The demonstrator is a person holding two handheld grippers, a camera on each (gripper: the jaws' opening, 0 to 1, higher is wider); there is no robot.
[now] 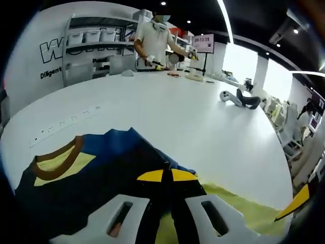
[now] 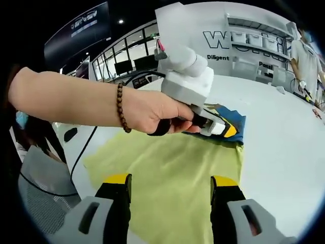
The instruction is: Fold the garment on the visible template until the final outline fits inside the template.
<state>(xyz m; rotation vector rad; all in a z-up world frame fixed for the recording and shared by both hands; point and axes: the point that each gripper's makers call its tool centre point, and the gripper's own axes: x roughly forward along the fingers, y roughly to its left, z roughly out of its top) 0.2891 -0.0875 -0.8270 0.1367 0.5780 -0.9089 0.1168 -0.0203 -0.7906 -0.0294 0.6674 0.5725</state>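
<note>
In the left gripper view, a dark navy garment [image 1: 96,178] with a brown-trimmed neckline and a pale yellow inner lining lies on a large white table [image 1: 193,122], filling the lower left of the frame. Its collar sits at the left, and the cloth runs from there toward the lower centre, so its long axis lies roughly left to right across the picture. The left gripper [image 1: 167,175] rises from the bottom centre with its yellow-tipped jaws drawn tightly together on a raised ridge of the navy fabric. A yellow-green template [image 1: 244,211] shows at the lower right, under and beside the garment. A grey curved object [image 1: 238,97] rests on the table at the upper right, and a person [image 1: 155,38] stands at the far edge, top centre, in front of shelves.

In the right gripper view, the template [image 2: 172,178] spreads over the middle and lower frame, with the garment [image 2: 231,124] bunched at its far edge, right of centre. A hand [image 2: 152,114] with a beaded bracelet [image 2: 122,108] reaches in from the left, holding the left gripper [image 2: 223,129] with its tip on the navy cloth. The right gripper [image 2: 172,188] stands at the bottom, jaws spread wide apart and holding nothing, above the template.
</note>
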